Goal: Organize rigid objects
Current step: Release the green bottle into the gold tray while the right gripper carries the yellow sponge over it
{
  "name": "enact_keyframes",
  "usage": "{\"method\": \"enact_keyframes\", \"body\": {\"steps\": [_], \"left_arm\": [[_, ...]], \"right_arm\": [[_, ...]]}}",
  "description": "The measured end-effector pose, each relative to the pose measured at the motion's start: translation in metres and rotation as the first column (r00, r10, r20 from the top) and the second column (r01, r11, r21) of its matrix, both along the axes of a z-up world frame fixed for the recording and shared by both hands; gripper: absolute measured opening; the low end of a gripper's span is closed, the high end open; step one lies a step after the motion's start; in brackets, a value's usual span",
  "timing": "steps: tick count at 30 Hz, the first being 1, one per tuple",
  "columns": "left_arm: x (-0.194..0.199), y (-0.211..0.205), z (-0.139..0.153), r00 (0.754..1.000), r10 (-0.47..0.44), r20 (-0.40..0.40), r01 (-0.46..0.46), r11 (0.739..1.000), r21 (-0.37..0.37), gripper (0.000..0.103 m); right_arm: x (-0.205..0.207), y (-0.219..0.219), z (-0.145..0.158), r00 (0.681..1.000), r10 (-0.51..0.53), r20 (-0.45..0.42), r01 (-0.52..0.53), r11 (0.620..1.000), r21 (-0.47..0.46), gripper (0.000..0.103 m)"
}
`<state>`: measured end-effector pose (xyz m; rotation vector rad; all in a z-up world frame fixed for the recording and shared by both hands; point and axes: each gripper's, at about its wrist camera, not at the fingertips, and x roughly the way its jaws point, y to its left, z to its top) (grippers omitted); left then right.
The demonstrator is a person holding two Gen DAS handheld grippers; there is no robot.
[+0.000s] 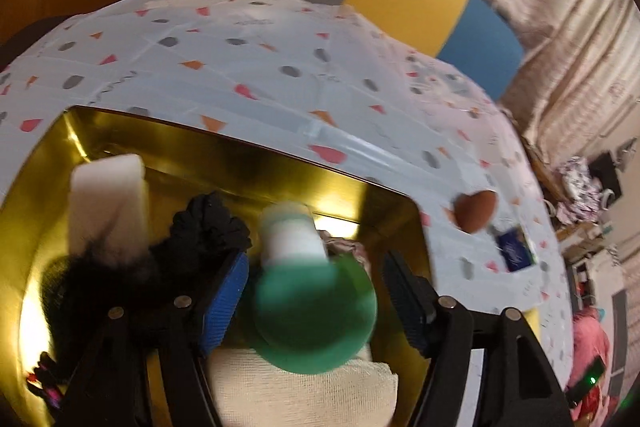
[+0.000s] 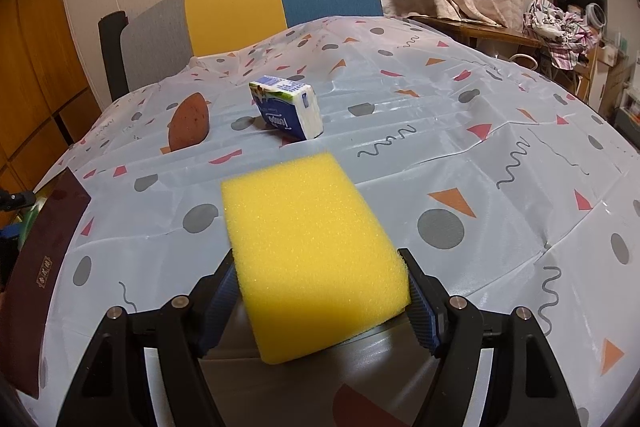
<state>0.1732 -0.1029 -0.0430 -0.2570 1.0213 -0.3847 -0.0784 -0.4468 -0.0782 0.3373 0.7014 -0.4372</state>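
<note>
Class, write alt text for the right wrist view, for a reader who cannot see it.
A yellow sponge sits clamped between the right gripper's blue-padded fingers, above a patterned tablecloth. Further back lie a tissue pack and a brown egg-shaped object, apart from each other.

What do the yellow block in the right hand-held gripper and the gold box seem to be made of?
Yellow block: probably foam sponge; its surface is matte and full of fine pores.
Gold box: the inside looks like metallic foil or coated card; it is shiny and mirrors the light. Which of the two, I cannot tell.
</note>
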Motion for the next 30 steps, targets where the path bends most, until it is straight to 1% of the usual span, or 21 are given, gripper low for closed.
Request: {"method": "enact_keyframes", "body": {"steps": [1,2,4,6,10,13,17,19,22,24,26,28,30], "left_arm": [[0.002,0.003,0.001,1.0,0.007,-0.003,-0.006,1.0,0.011,0.072],[0.002,0.005,0.002,1.0,0.014,0.002,-0.014,1.0,0.019,0.076],[-0.002,0.013,0.009,0.999,0.03,0.028,-0.03,0.999,0.011,0.083],[-0.01,0.021,0.019,0.998,0.024,0.05,-0.022,0.999,-0.04,0.083],[-0.027,0.029,0.036,0.995,0.015,0.1,-0.009,0.998,-0.057,0.083],[-0.046,0.042,0.046,0.99,0.002,0.144,0.01,0.996,-0.084,0.083],[-0.069,0.063,0.053,0.986,0.011,0.168,0.007,0.994,-0.112,0.082],[-0.076,0.07,0.053,0.986,0.008,0.164,0.012,0.992,-0.124,0.082],[-0.087,0.082,0.052,0.987,0.018,0.162,0.001,0.993,-0.119,0.082],[-0.093,0.091,0.051,0.987,0.033,0.16,-0.013,0.992,-0.123,0.082],[-0.098,0.099,0.049,0.986,0.046,0.158,-0.026,0.992,-0.127,0.082],[-0.102,0.107,0.049,0.985,0.058,0.16,-0.039,0.991,-0.125,0.082],[-0.105,0.115,0.05,0.983,0.071,0.169,-0.051,0.991,-0.12,0.082]], "right_arm": [[0.0,0.0,0.0,1.0,0.0,0.0,0.0,1.0,-0.001,0.075],[0.0,0.001,0.0,1.0,-0.001,0.0,0.001,1.0,-0.001,0.075],[0.0,0.001,0.0,1.0,-0.001,-0.001,0.001,1.0,-0.001,0.075],[0.0,0.001,0.0,1.0,-0.001,-0.003,0.001,1.0,-0.003,0.075],[0.002,0.001,-0.001,1.0,-0.002,-0.005,0.002,1.0,-0.007,0.075],[0.002,0.002,-0.001,1.0,-0.003,-0.006,0.003,1.0,-0.009,0.075],[0.002,0.005,0.004,1.0,0.005,-0.021,-0.006,1.0,-0.021,0.075],[0.002,0.011,0.01,1.0,0.018,-0.024,-0.019,0.999,-0.037,0.075],[0.001,0.026,0.026,0.999,0.042,0.011,-0.042,0.999,0.002,0.075],[0.004,0.045,0.042,0.994,0.1,0.044,-0.101,0.995,0.027,0.075],[0.008,0.069,0.056,0.984,0.166,0.065,-0.167,0.986,0.022,0.075],[0.012,0.091,0.067,0.97,0.229,0.085,-0.231,0.973,0.02,0.075],[0.017,0.12,0.078,0.946,0.308,0.101,-0.311,0.95,0.022,0.075]]}}
